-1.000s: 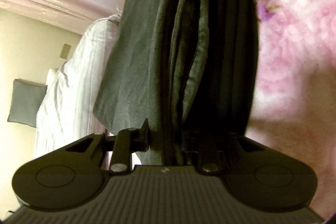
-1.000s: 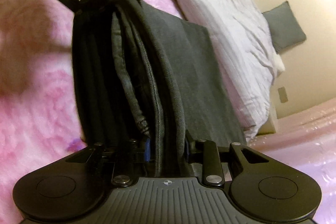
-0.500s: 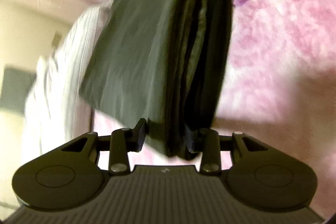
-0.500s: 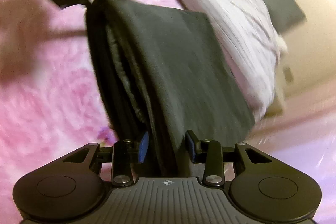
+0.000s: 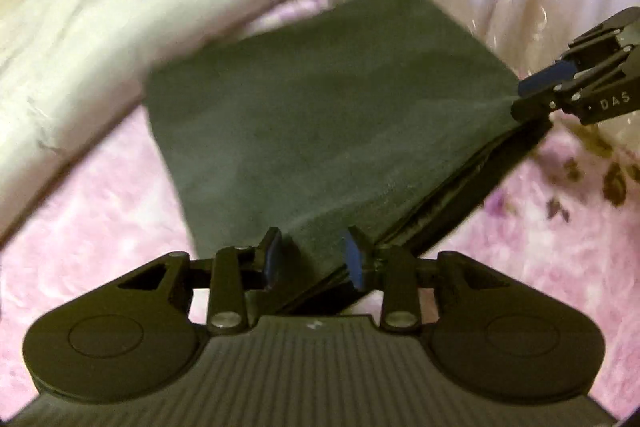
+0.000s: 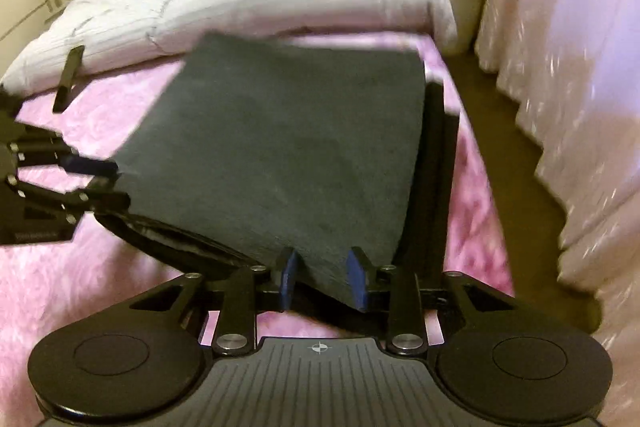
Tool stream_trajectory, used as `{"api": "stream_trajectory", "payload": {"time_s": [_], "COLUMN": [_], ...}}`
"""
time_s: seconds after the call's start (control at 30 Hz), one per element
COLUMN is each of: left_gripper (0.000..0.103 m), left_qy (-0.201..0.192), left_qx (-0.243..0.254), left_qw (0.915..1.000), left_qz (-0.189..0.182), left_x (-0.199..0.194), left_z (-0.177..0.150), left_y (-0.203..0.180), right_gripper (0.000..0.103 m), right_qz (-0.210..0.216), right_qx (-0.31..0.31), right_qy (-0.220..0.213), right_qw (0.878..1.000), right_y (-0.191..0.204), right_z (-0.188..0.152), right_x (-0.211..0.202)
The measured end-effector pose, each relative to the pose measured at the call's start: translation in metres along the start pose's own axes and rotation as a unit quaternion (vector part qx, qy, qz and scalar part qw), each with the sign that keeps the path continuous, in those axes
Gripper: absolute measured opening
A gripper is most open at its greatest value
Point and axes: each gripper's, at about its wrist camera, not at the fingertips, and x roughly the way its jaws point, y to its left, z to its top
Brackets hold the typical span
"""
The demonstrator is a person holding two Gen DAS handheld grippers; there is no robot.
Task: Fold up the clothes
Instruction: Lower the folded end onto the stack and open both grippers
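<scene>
I am holding the folded dark garment (image 5: 320, 115) by its near edge, the left claw (image 5: 314, 253) pinching one corner and the right claw (image 6: 322, 277) the other. The garment is reaching ahead of both claws over the pink blanket (image 6: 100, 287). The folding looks nearly done; I think laying it down remains.

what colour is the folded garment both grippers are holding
Dark charcoal grey folded garment, plain; clearest in the right wrist view.
</scene>
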Motion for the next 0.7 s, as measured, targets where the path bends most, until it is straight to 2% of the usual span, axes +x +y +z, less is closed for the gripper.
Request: {"api": "stream_trajectory", "payload": {"time_s": [0.27, 0.43, 0.47, 0.5, 0.53, 0.57, 0.6, 0.63, 0.67, 0.7], "left_gripper": [0.030, 0.037, 0.043, 0.049, 0.062, 0.075, 0.083, 0.096, 0.102, 0.102], "left_qy": [0.032, 0.044, 0.050, 0.057, 0.064, 0.068, 0.069, 0.069, 0.069, 0.072], "left_qx": [0.006, -0.043, -0.060, -0.078, -0.098, -0.115, -0.132, -0.153, -0.176, -0.196], "left_qw": [0.9995, 0.9977, 0.9964, 0.9948, 0.9925, 0.9903, 0.9879, 0.9848, 0.9810, 0.9772], "left_qz": [0.004, 0.029, 0.032, 0.034, 0.036, 0.039, 0.042, 0.042, 0.041, 0.038], "left_x": [-0.001, -0.024, -0.030, -0.035, -0.043, -0.052, -0.061, -0.072, -0.082, -0.092], "left_z": [0.004, -0.006, -0.011, -0.015, -0.021, -0.026, -0.030, -0.035, -0.040, -0.044], "left_y": [-0.006, 0.001, 0.002, 0.002, 0.002, 0.001, 0.001, 0.000, -0.001, -0.002], "right_gripper": [0.031, 0.034, 0.047, 0.055, 0.060, 0.060, 0.060, 0.060, 0.063, 0.068], "right_qz": [0.033, 0.020, 0.016, 0.012, 0.013, 0.014, 0.018, 0.021, 0.022, 0.020], "right_qx": [0.035, 0.052, 0.058, 0.064, 0.070, 0.076, 0.081, 0.086, 0.091, 0.097], "right_qy": [0.013, 0.012, 0.017, 0.022, 0.026, 0.030, 0.034, 0.038, 0.043, 0.047], "right_qw": [0.999, 0.998, 0.998, 0.998, 0.997, 0.997, 0.996, 0.995, 0.995, 0.994], "right_y": [-0.015, -0.001, 0.003, 0.007, 0.012, 0.017, 0.022, 0.027, 0.032, 0.038], "right_z": [0.006, 0.014, 0.010, 0.005, 0.000, -0.006, -0.011, -0.015, -0.020, -0.025], "right_x": [0.001, -0.024, -0.029, -0.034, -0.041, -0.048, -0.055, -0.063, -0.071, -0.079]}}
